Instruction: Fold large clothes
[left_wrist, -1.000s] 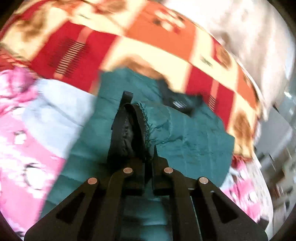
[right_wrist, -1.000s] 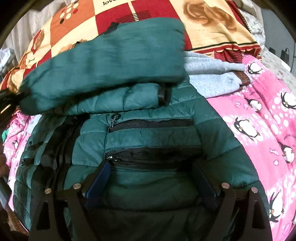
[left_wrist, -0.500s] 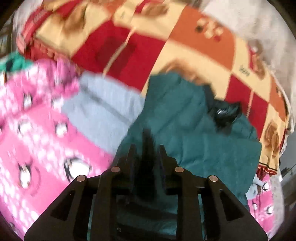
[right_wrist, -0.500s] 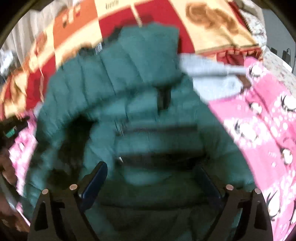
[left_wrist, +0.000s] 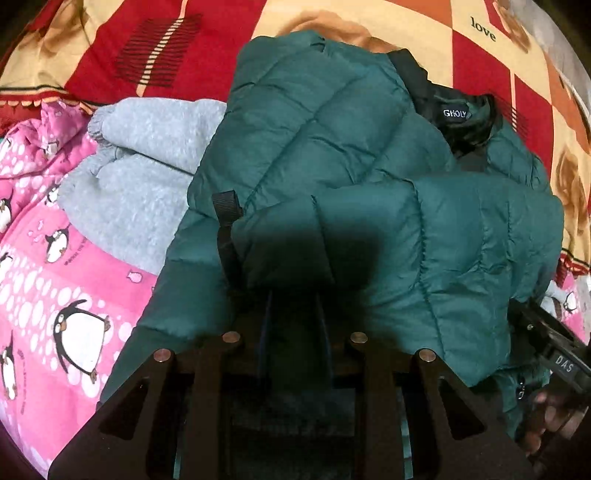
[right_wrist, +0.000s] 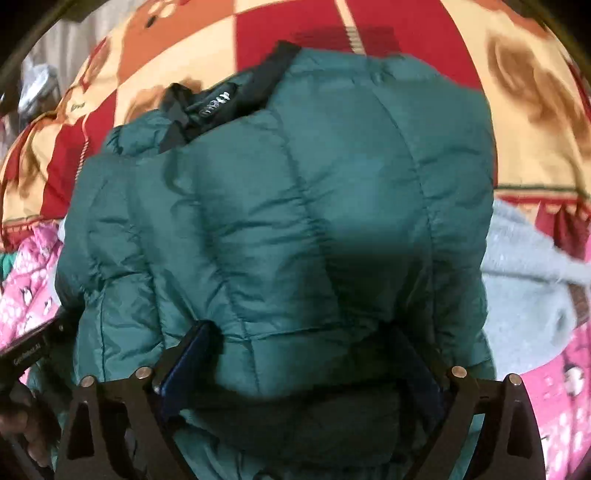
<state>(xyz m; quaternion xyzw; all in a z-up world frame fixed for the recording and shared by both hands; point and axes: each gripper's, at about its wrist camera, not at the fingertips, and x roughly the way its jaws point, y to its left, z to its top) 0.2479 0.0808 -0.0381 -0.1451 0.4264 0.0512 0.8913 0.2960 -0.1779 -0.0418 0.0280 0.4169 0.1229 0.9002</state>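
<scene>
While its jaws gape, the right hand-held gripper (right_wrist: 295, 365) straddles the green jacket (right_wrist: 295, 206).

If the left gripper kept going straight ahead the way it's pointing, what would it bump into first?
Most likely the green puffer jacket. The left gripper points right at the folded sleeve lying just beyond its fingertips, which look almost closed. How near it is, the picture doesn't show clearly.

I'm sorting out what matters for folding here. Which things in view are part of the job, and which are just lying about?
Part of the job:
- green puffer jacket, sleeves folded across it
- left gripper, nearly shut over the sleeve cuff
- right gripper, open wide around the jacket

Lying about:
- grey fleece garment
- pink penguin blanket
- red and orange quilt
</scene>
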